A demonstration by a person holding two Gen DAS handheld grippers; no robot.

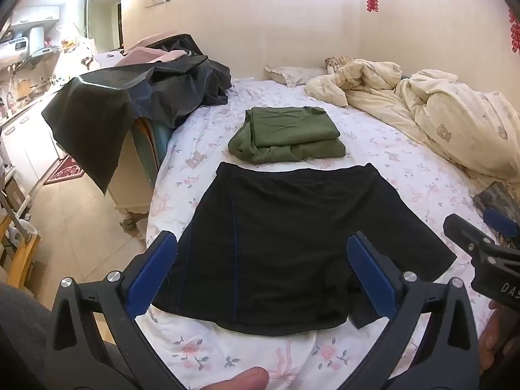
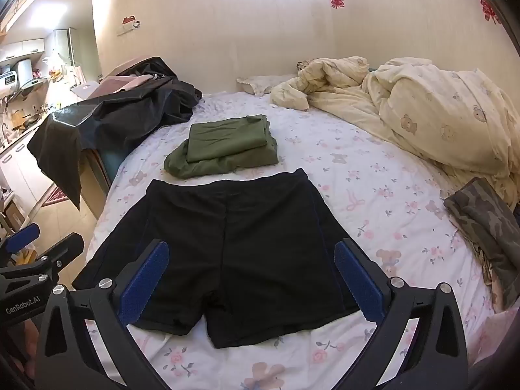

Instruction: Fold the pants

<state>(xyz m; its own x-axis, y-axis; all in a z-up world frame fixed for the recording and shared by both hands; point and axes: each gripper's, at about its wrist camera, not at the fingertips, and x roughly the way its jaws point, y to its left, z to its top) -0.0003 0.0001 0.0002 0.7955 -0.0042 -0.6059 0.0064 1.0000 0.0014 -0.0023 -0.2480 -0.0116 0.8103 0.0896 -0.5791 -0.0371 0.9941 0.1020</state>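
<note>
A pair of black shorts with thin blue seams lies flat on the flowered bedsheet, waistband away from me and leg openings near me. My left gripper hovers open above the shorts' near left part, its blue pads wide apart with nothing between them. Over the near right part my right gripper stands open the same way, blue pads spread. Each gripper shows at the edge of the other's view.
A folded olive-green garment lies beyond the waistband. A rumpled cream duvet fills the back right. Folded camouflage cloth sits at the right edge. Dark clothing drapes furniture left of the bed.
</note>
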